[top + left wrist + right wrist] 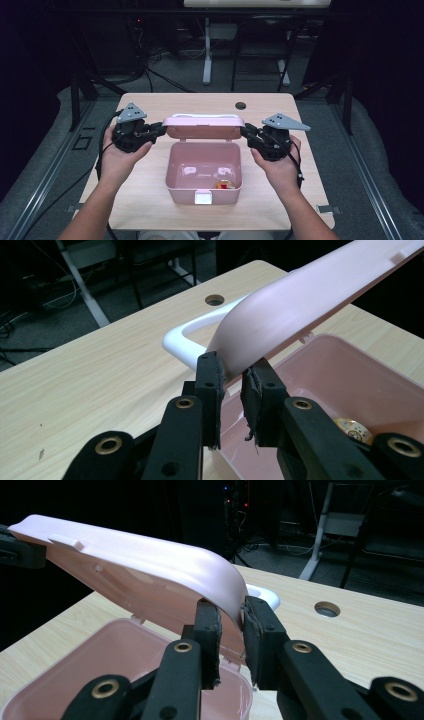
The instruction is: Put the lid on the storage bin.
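I have the left tool (159, 132) and right tool (248, 133) each clamped on an end of the pink lid (203, 126), raised over the open box (204, 172).

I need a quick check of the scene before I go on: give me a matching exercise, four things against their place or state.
Things:
1. lid
2. box
3. handle
4. small round item

Places or states:
A. white, on the far side of the lid
B. lies inside the box, near its front right corner
C. raised, gripped at each end by the left gripper and the right gripper
D. open, pink, white latch on its front wall

Pairs: 1-C, 2-D, 3-A, 4-B
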The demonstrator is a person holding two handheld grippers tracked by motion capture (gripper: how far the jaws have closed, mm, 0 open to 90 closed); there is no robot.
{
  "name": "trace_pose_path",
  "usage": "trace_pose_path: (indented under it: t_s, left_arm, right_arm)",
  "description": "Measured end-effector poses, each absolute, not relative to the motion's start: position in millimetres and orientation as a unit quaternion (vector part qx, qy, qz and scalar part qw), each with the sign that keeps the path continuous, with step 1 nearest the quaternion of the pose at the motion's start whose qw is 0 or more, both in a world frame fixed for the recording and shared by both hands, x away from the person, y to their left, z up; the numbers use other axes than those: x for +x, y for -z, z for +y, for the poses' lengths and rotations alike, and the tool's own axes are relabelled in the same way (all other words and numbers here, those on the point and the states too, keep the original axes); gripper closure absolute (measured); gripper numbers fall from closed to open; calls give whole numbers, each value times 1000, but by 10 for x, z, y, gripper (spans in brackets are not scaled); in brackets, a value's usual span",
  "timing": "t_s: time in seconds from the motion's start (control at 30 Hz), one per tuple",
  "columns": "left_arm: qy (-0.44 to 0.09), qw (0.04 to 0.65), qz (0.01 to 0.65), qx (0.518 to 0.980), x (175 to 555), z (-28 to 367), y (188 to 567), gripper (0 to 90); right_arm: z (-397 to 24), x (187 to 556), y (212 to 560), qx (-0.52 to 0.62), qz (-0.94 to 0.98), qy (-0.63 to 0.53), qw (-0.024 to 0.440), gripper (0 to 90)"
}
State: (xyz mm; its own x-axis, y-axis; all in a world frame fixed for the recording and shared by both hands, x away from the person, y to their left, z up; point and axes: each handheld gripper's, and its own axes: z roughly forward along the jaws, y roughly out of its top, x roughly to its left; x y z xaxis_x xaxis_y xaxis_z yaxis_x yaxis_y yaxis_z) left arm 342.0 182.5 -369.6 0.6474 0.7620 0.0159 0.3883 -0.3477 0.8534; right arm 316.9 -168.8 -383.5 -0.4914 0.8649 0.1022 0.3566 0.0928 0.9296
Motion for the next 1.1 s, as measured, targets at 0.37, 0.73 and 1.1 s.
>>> trace_pose_path:
  t_s: [0.37, 0.73, 1.1]
  left_arm:
    - [-207, 443, 361, 794, 3370, 1840, 3754, 778]
    - [-203, 444, 354, 798, 3269, 1862, 3804, 782]
    - [-195, 448, 351, 798, 3200, 1887, 3850, 785]
  right_arm:
    - [-1689, 3110, 3883, 436, 700, -509, 247, 765]
    - [-1705, 3036, 3927, 432, 705, -508, 241, 759]
    - [-1719, 2971, 3963, 431, 709, -507, 233, 754]
